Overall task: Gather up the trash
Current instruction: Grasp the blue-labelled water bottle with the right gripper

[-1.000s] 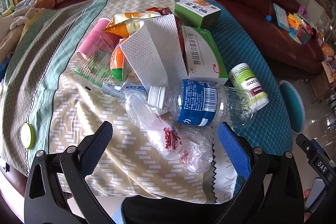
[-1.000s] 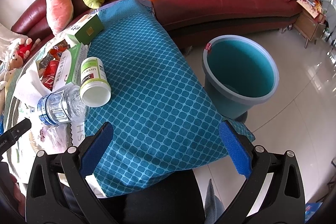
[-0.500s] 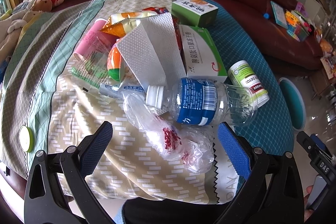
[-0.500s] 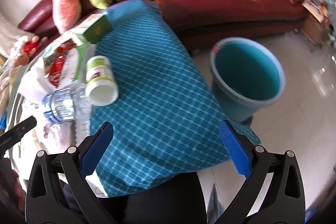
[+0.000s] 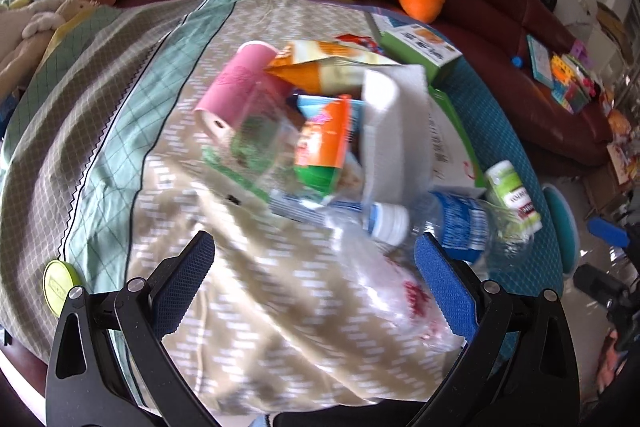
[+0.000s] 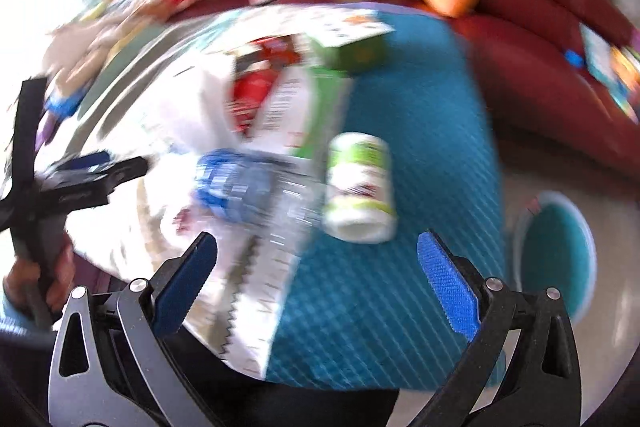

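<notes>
Since a second ago the right claw (image 6: 316,283) has swung left from the teal plastic bucket (image 6: 554,259) toward the white green-labelled pill bottle (image 6: 360,187) on the table's right side (likely first pickup); both claws, left claw (image 5: 316,287) included, gape empty.

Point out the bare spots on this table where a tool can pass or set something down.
Free: the teal cloth right of the white pill bottle, and the striped cloth left of the pink cup. Crowded: the middle pile around the water bottle and the green boxes.
</notes>
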A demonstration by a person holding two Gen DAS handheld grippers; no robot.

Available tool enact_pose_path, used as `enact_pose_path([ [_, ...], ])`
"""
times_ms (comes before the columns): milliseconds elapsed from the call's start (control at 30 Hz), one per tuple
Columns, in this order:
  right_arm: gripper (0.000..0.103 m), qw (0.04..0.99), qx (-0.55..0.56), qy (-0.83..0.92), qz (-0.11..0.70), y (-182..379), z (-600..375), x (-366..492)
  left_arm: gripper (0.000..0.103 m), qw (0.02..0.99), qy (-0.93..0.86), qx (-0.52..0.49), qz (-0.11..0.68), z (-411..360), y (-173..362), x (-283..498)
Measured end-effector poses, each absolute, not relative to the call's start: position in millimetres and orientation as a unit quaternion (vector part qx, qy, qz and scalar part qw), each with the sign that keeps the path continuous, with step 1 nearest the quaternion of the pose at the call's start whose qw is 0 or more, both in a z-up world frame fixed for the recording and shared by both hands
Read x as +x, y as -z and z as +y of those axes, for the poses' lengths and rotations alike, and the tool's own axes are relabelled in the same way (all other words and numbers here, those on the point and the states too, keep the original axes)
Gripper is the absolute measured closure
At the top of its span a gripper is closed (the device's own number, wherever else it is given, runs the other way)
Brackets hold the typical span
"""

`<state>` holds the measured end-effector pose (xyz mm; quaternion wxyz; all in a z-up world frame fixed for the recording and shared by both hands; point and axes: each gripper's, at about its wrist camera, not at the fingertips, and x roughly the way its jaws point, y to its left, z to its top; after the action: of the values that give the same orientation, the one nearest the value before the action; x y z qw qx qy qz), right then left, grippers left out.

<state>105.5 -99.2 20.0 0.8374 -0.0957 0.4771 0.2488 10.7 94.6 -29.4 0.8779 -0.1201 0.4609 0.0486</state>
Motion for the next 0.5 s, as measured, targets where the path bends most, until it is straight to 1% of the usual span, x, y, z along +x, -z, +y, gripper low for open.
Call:
enact_pose_path([
  [67, 0.012, 0.823, -0.130, -0.277, 0.479, -20, -77, 111, 0.003, 0.878, -0.048, -0.126, 0.459, 106, 32, 13],
  [133, 0.013, 0.803, -0.162, -0.301, 0.488, -16, -57, 118, 0.003, 0.878, -0.047, -0.128, 0.459, 114, 34, 15],
  [200, 0.017, 0.775, -0.202, -0.323, 0.504, -7, -39, 125, 0.003, 0.878, -0.046, -0.130, 0.457, 125, 37, 19],
  [233, 0.021, 0.763, -0.219, -0.331, 0.511, -3, -34, 126, 0.003, 0.879, -0.047, -0.132, 0.456, 129, 38, 20],
  [433, 0.022, 0.688, -0.332, -0.346, 0.544, 28, 4, 144, 0.003, 0.876, -0.045, -0.158, 0.453, 155, 48, 28],
  [500, 0.026, 0.664, -0.356, -0.351, 0.555, 37, 14, 146, 0.003, 0.875, -0.042, -0.164, 0.454, 158, 51, 29],
])
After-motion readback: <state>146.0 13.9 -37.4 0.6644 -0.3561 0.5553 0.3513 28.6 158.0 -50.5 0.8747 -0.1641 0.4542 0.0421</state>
